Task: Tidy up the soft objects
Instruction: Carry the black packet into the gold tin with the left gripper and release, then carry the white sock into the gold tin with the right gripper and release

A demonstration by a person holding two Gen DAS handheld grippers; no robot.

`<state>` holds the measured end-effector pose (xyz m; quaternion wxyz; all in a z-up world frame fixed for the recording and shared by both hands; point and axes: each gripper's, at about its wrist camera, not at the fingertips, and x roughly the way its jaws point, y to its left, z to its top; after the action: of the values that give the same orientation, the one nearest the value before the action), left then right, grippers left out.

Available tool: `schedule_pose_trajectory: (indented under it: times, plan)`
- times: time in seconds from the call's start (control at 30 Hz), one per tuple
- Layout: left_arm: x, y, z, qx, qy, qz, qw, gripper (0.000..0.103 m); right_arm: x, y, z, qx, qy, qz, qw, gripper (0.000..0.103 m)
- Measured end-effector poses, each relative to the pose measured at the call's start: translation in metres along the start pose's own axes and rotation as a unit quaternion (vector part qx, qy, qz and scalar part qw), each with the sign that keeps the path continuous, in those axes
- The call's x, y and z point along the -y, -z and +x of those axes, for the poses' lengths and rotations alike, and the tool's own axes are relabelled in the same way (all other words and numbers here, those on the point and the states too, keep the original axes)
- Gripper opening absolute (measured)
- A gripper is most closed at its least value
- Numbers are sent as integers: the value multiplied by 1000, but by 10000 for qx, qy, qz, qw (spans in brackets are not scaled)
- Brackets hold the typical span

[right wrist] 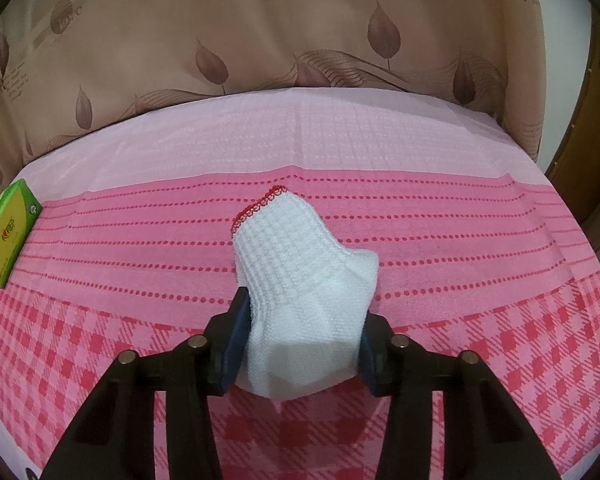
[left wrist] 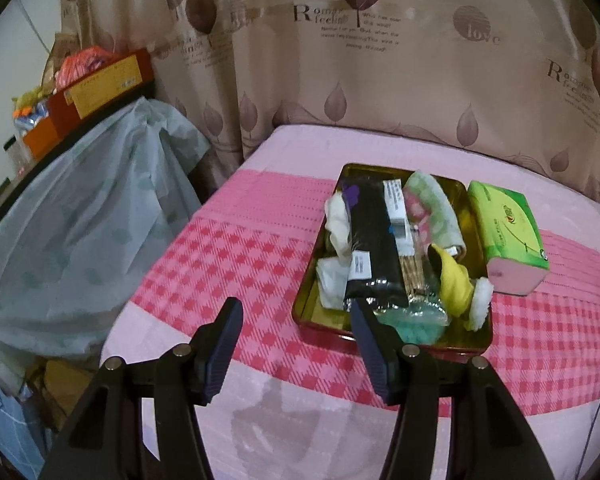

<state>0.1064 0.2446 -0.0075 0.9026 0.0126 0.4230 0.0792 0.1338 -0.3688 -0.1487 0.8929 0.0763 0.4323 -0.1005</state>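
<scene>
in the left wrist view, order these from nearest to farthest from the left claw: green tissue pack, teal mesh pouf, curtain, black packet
1. teal mesh pouf, at the tin's near end, just beyond the left claw
2. black packet, lying along the tin's middle
3. green tissue pack, right of the tin on the bed
4. curtain, hanging behind the bed

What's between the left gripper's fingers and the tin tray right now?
Nothing but pink checked bedspread, per the left wrist view. The open left gripper hovers empty just short of the tin tray; its right finger overlaps the near rim in the image.
</scene>
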Motion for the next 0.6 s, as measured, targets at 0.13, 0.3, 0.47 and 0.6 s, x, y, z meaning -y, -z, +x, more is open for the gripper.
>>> schedule_pose_trajectory:
  times: [0.13, 0.3, 0.47, 0.6]
  plan:
    - [-2, 2, 1, 65, -22, -33, 10000, 57, -4, 2, -6, 19, 46, 5, 10000, 38]
    - [-4, 5, 4, 42, -48, -99, 9999, 57, -20, 6, -13, 5, -37, -10, 10000, 37]
    - [-7, 6, 4, 56, -28, -179, 9998, 57, -55, 7, -25, 76, -278, -276, 9992, 37]
    - [-8, 7, 4, 43, -51, -215, 9997, 58, -92, 0, -41, 196, -557, -520, 9969, 37]
